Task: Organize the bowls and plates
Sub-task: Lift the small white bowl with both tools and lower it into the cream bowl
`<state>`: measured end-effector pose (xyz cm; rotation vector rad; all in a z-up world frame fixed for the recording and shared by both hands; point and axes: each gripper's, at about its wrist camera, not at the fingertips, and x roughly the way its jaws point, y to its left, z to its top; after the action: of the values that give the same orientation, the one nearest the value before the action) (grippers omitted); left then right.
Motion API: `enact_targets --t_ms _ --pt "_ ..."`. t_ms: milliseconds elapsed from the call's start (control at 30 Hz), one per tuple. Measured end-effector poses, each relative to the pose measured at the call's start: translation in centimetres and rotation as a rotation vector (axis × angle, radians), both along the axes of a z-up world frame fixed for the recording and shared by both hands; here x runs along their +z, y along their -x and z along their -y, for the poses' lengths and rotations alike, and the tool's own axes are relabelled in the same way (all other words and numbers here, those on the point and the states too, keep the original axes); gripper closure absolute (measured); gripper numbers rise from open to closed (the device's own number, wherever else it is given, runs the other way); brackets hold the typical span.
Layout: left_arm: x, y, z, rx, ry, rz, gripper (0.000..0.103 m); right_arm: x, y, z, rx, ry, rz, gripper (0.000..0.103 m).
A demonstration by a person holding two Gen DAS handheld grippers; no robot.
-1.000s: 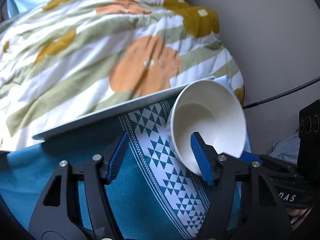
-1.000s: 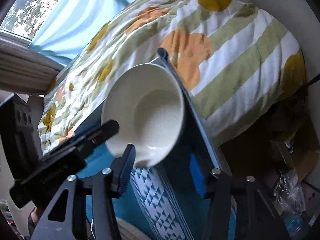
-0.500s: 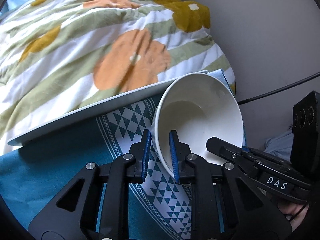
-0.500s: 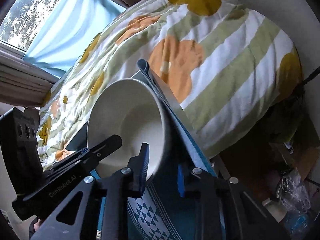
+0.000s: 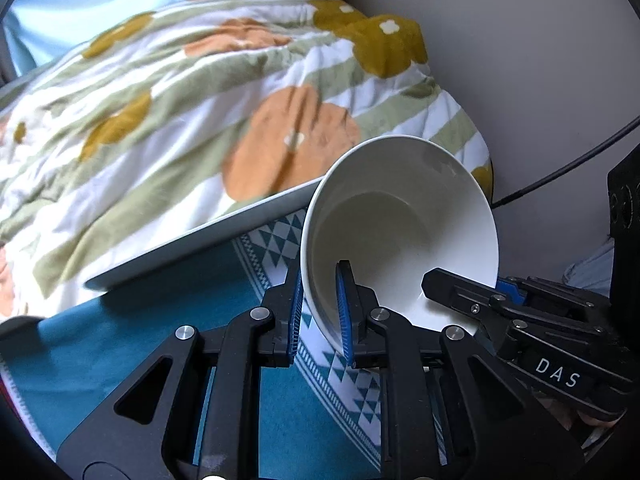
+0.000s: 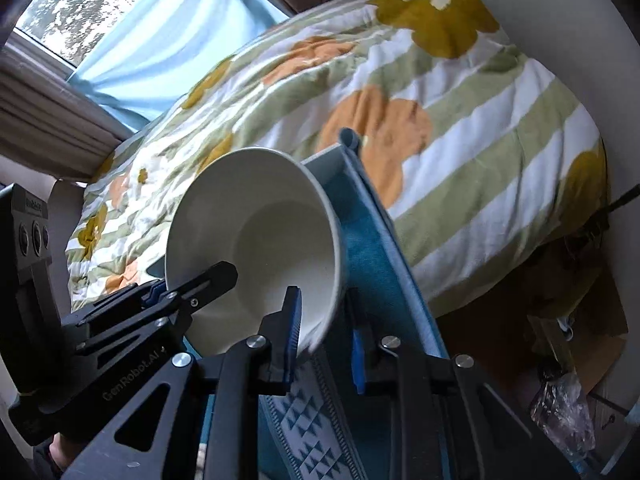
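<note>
A white bowl (image 5: pixel 400 224) is held tilted on its side above the table with the teal patterned cloth (image 5: pixel 168 340). My left gripper (image 5: pixel 318 314) is shut on the bowl's near rim, one pad inside and one outside. My right gripper (image 6: pixel 324 344) is shut on the opposite rim of the same bowl (image 6: pixel 256 240). In the left wrist view the right gripper shows at the bowl's right side (image 5: pixel 496 300). In the right wrist view the left gripper shows at the bowl's left side (image 6: pixel 172 292).
A bed with a flowered, striped quilt (image 5: pixel 180 120) lies just beyond the table's grey edge (image 5: pixel 200 236). A pale wall (image 5: pixel 520 60) and a black cable (image 5: pixel 568 160) are at the right. Floor clutter with a plastic bag (image 6: pixel 564 416) is at the right.
Both grippers went from open around the bowl's rim to shut on it. The bowl has since been lifted a little and stays tilted.
</note>
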<state>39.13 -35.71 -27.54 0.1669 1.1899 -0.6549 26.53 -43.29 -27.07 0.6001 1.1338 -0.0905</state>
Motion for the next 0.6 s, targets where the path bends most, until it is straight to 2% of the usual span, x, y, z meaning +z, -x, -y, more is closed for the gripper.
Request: enact_targets --t_ms 367,600 --pt "6.0 5.3 -5.7 0.121 0.031 0.087 0.089 5.2 3.1 -4.2 0.112 0.016 0.092 0.083" --pt "9.4 11.8 -12.3 0.244 0.057 0.142 0.089 8.7 7.0 -9.3 0.218 0.027 0.156 0.083"
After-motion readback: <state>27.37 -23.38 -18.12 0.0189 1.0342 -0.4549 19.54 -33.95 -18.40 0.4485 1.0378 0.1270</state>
